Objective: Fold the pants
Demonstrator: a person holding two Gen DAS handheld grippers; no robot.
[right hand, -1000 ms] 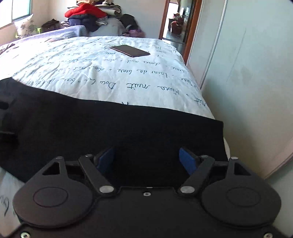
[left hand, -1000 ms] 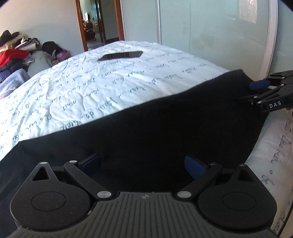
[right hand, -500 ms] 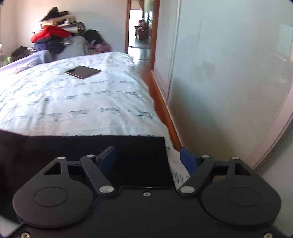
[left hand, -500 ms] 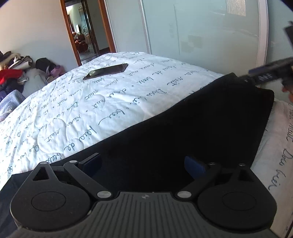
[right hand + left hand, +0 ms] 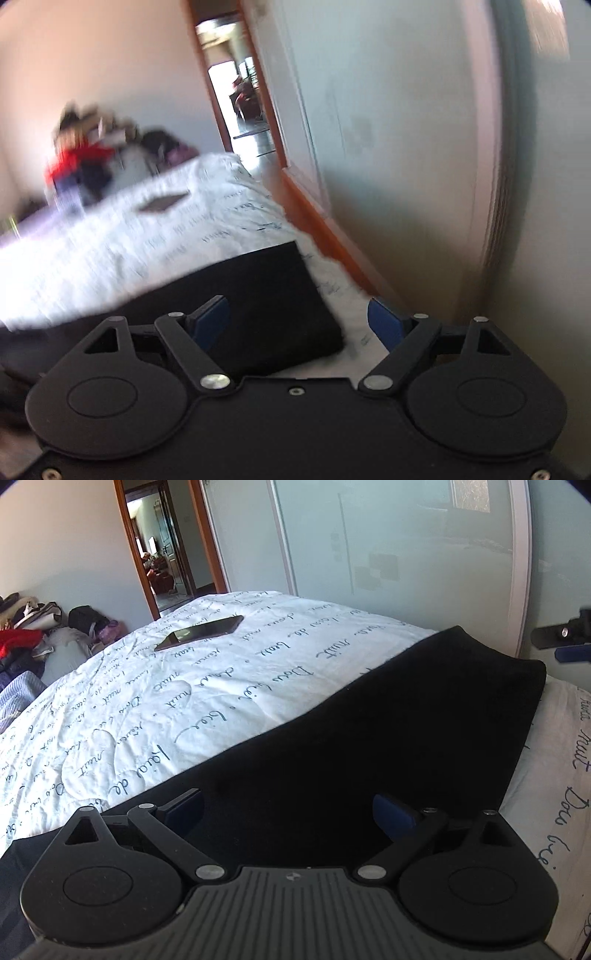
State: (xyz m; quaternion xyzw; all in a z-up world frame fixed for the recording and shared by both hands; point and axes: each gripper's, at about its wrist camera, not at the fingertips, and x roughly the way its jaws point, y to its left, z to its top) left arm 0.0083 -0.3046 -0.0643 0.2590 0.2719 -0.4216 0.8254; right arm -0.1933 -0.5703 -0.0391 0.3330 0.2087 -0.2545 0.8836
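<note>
On the near edge of the bed I see one pair of black pants (image 5: 369,746) spread flat over the white quilt (image 5: 221,686). My left gripper (image 5: 288,812) hangs over them, its two blue pads spread wide with nothing between. My right gripper (image 5: 295,319) is over the corner of the pants, jaws opening and gripping nothing. Farther up the quilt lies one dark tablet (image 5: 201,632). One clothes pile (image 5: 22,635) sits beyond.

The black pants (image 5: 351,738) lie flat, apparently folded, across the bed's near edge.
</note>
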